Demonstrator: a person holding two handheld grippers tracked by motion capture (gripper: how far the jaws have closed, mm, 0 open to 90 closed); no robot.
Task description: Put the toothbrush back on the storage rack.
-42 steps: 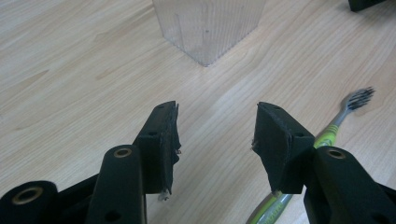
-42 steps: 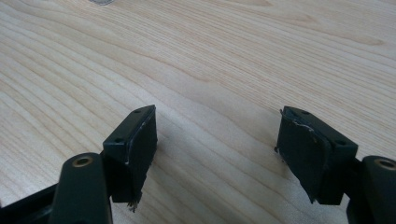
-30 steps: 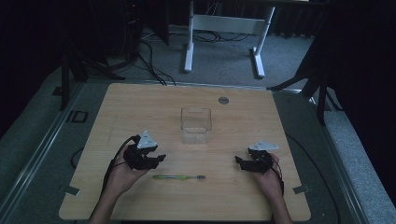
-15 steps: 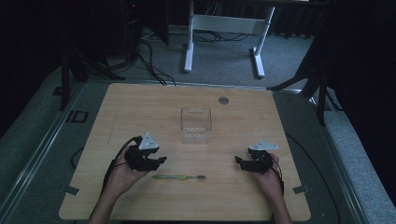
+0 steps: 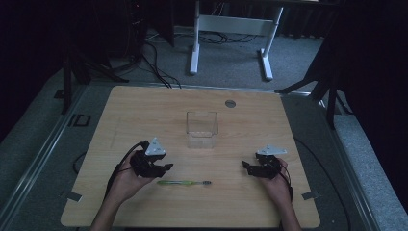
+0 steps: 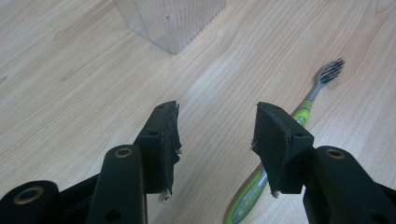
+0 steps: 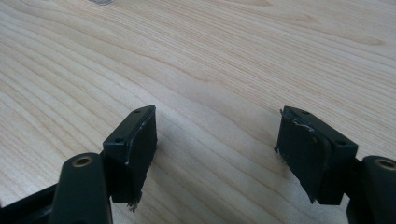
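Note:
A green toothbrush point(image 5: 183, 183) with a grey bristle head lies flat near the front of the wooden table point(image 5: 144, 110). My left gripper point(image 5: 165, 168) rests just left of its handle end, jaws open. In the left gripper view the toothbrush point(image 6: 299, 116) runs under the right jaw, while my left gripper point(image 6: 215, 135) holds nothing. A clear plastic box point(image 5: 202, 130) stands at the table's middle; its corner point(image 6: 170, 21) shows ahead of the left jaws. My right gripper point(image 5: 246, 167) sits open at the front right, and in its own view my right gripper point(image 7: 217, 154) has bare wood between the jaws.
A small round grey grommet point(image 5: 230, 103) sits in the table near the far edge. Beyond the table stand a white desk frame point(image 5: 231, 29) and cables on the grey floor. Tape tabs mark the front corners point(image 5: 73, 196).

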